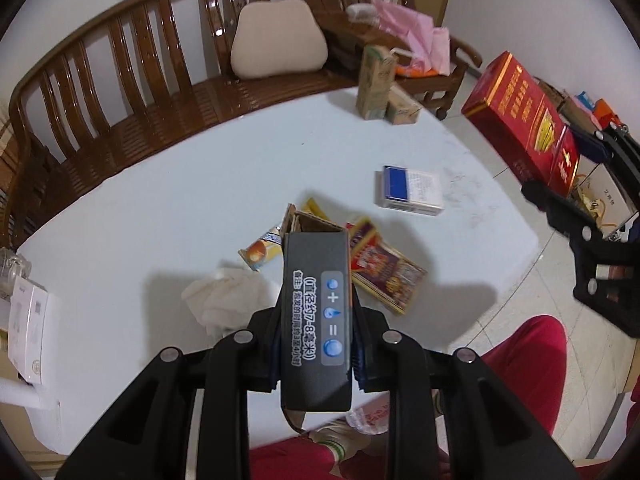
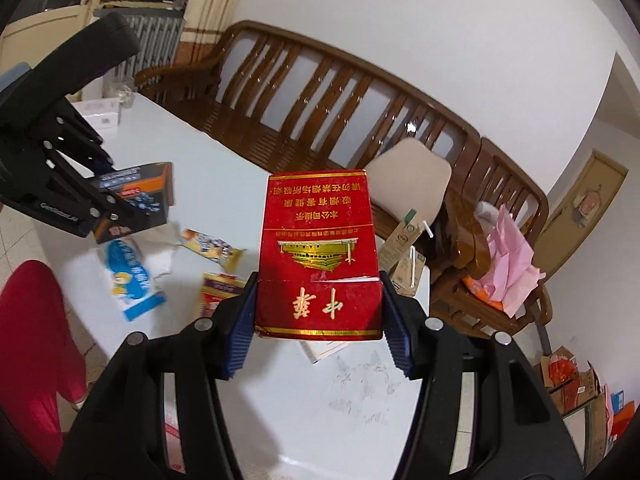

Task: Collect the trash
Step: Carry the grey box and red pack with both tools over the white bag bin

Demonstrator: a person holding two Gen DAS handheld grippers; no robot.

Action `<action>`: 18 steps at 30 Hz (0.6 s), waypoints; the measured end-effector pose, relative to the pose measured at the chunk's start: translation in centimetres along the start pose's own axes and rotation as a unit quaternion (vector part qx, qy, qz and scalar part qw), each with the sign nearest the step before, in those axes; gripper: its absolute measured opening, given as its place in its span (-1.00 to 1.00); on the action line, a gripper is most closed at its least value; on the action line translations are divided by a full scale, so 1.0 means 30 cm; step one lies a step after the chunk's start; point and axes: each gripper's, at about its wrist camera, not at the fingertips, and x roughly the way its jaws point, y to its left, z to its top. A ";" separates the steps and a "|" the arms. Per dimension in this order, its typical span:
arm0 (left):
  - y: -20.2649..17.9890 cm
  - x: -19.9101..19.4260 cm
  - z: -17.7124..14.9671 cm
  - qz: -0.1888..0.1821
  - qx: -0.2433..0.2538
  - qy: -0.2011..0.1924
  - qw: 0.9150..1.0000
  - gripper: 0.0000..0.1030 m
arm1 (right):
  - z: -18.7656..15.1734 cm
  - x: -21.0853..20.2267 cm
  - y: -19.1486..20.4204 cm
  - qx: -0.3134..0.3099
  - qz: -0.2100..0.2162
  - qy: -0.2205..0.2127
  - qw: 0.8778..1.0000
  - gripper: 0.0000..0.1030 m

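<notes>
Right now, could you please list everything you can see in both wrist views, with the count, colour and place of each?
Dark box: one, dark grey, clamped in the left gripper, above the table.
Red carton: one, red and gold, clamped in the right gripper.
Table: one, pale blue-white, centre.
Blue-and-white pack: one, lying on the table.
Purple-and-gold box: one, flat on the table.
Snack wrapper: one, yellow, beside the tissue.
Crumpled tissue: one, white, on the table.
Drink cartons: two, beige-green, at the table's far edge.
Bench: one, brown wood, behind the table.
Cushion: one, cream, on the bench.
Pink bag: one, on the armchair.
Left gripper: black, blue pads.
Right gripper: black, blue pads.
Red trouser leg: near edge.
</notes>
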 end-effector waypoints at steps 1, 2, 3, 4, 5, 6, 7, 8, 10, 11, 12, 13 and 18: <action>-0.011 -0.018 -0.009 -0.001 0.002 -0.003 1.000 -0.50 | -0.004 -0.033 0.014 -0.001 -0.002 -0.002 1.000 0.08; -0.022 -0.038 -0.025 -0.001 0.003 -0.007 1.000 -0.50 | -0.009 -0.066 0.026 -0.003 -0.003 -0.004 1.000 0.08; -0.033 -0.056 -0.038 0.000 0.003 -0.011 1.000 -0.50 | -0.013 -0.097 0.037 -0.004 -0.002 -0.008 1.000 0.08; -0.047 -0.074 -0.053 -0.001 0.005 -0.013 1.000 -0.50 | -0.015 -0.120 0.050 -0.004 -0.004 -0.010 1.000 0.08; -0.058 -0.090 -0.067 -0.002 0.006 -0.016 1.000 -0.50 | -0.020 -0.148 0.060 -0.005 -0.005 -0.012 1.000 0.08; -0.066 -0.104 -0.079 0.000 0.006 -0.018 1.000 -0.50 | -0.026 -0.178 0.070 -0.005 -0.005 -0.015 1.000 0.08; -0.073 -0.116 -0.091 0.000 0.009 -0.019 1.000 -0.50 | -0.028 -0.195 0.076 -0.005 -0.006 -0.017 1.000 0.08; -0.086 -0.128 -0.105 0.000 0.012 -0.019 1.000 -0.50 | -0.033 -0.217 0.083 -0.005 -0.009 -0.019 1.000 0.08; -0.113 -0.149 -0.132 0.000 0.016 -0.020 1.000 -0.50 | -0.044 -0.269 0.099 -0.006 -0.013 -0.024 1.000 0.08; -0.121 -0.157 -0.145 -0.001 0.018 -0.021 1.000 -0.50 | -0.052 -0.292 0.107 -0.007 -0.015 -0.026 1.000 0.08; -0.139 -0.167 -0.161 -0.002 0.021 -0.022 1.000 -0.50 | -0.060 -0.308 0.112 -0.008 -0.016 -0.027 0.999 0.08; -0.148 -0.174 -0.174 -0.002 0.022 -0.023 0.999 -0.50 | -0.067 -0.326 0.119 -0.008 -0.018 -0.028 0.999 0.08; -0.206 -0.190 -0.239 -0.015 0.026 -0.023 0.999 -0.50 | -0.108 -0.398 0.151 -0.007 -0.020 -0.030 0.999 0.08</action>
